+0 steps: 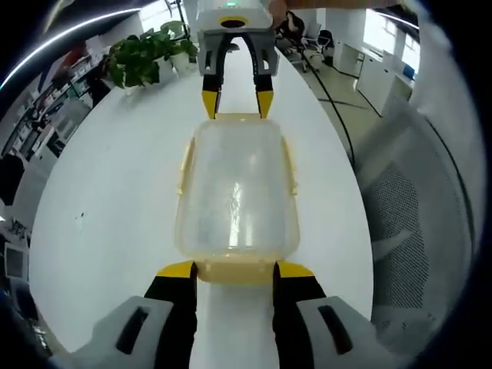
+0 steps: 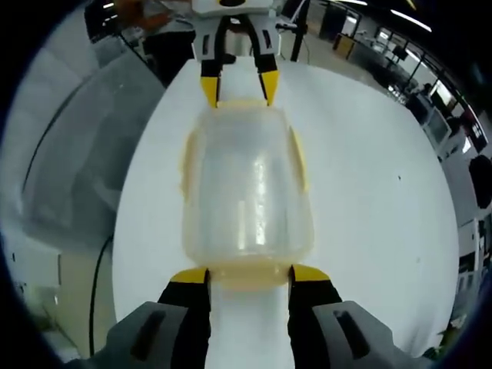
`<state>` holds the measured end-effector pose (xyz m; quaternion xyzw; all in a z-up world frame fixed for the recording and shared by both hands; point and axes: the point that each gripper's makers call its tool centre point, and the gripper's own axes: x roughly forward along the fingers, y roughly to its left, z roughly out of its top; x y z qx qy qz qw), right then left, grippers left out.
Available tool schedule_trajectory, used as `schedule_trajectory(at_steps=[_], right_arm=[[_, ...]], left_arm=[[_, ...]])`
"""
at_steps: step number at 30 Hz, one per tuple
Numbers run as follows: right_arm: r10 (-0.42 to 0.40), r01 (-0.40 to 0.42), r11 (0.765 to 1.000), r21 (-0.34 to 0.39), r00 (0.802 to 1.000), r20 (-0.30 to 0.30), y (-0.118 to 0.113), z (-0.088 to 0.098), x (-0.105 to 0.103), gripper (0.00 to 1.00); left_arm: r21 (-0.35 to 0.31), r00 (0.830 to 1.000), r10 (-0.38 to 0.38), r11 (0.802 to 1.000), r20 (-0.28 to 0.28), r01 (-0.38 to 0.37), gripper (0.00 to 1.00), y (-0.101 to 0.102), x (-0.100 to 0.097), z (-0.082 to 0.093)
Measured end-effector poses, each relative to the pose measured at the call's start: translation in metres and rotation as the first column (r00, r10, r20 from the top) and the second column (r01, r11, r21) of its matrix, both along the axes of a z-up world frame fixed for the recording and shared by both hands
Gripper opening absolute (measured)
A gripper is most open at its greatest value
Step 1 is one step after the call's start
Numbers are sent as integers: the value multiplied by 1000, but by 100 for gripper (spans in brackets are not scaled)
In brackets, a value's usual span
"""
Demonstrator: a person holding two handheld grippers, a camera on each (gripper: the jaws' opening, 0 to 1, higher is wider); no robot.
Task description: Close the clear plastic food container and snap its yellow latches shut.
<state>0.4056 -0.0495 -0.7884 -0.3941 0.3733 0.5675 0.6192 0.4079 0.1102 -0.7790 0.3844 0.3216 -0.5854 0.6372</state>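
The clear plastic container (image 1: 237,192) lies on the white table (image 1: 115,200) with its lid on top. Yellow latches show along its long sides (image 1: 290,165) and at both ends. My left gripper (image 1: 236,270) stands open, its yellow tips flanking the near end latch. Across the box, the right gripper (image 1: 236,104) is open at the far end. In the right gripper view the same container (image 2: 246,188) lies lengthwise; the right gripper (image 2: 250,275) is open with its tips either side of the near end latch, and the left gripper (image 2: 238,88) stands open at the far end.
A potted plant (image 1: 146,54) stands at the table's far end. A mesh office chair (image 1: 407,207) sits just off the table edge, seen again as the chair (image 2: 84,154). A cable (image 2: 100,269) hangs beside the table. Office desks lie beyond.
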Motion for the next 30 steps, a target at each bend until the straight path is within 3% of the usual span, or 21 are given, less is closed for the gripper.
schedule_trajectory(at_steps=[30], right_arm=[[-19,21,999,26,999,-50,-9,-13,3,37]], left_arm=[[3,999,-26,1000,-35,26,37,-9,7,-15]])
